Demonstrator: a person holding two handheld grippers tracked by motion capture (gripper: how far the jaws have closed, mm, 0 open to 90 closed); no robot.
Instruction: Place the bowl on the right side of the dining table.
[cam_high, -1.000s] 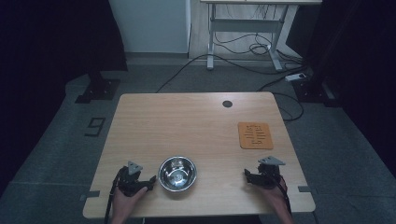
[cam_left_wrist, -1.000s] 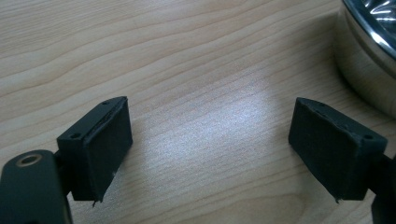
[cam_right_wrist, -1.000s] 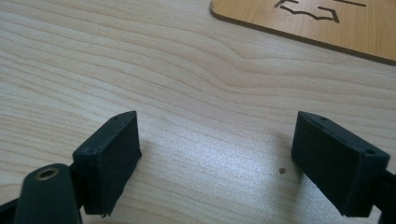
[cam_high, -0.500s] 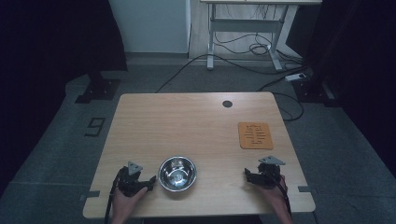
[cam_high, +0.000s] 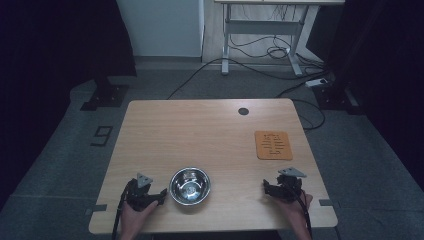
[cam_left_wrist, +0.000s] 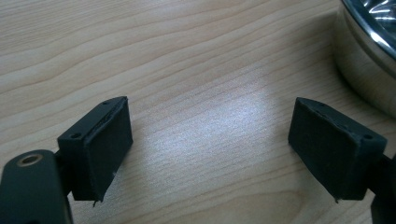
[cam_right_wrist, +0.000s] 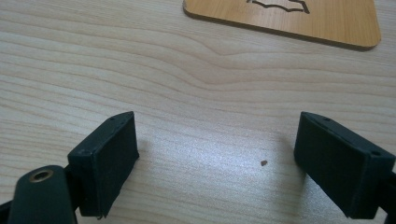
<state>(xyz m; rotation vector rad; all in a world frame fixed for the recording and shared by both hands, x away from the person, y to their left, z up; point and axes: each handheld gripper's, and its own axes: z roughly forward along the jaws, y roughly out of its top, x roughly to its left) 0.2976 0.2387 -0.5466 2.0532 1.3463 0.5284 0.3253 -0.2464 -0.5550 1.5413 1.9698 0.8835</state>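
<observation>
A shiny steel bowl (cam_high: 190, 185) sits near the front edge of the wooden table (cam_high: 200, 135), and its side (cam_left_wrist: 369, 60) shows at the upper right of the left gripper view. My left gripper (cam_high: 150, 196) rests on the table just left of the bowl, open, with bare wood between its jaws (cam_left_wrist: 210, 154). My right gripper (cam_high: 279, 188) rests near the front right, open over bare wood (cam_right_wrist: 217, 158). A thin brown wooden board with cut-outs (cam_high: 273, 145) lies beyond it, and its near edge (cam_right_wrist: 289, 18) shows in the right gripper view.
A small dark round hole (cam_high: 243, 111) marks the table's far edge. A tiny brown crumb (cam_right_wrist: 263, 163) lies between the right jaws. Cables (cam_high: 280, 52) and a desk frame (cam_high: 260, 30) occupy the floor behind the table.
</observation>
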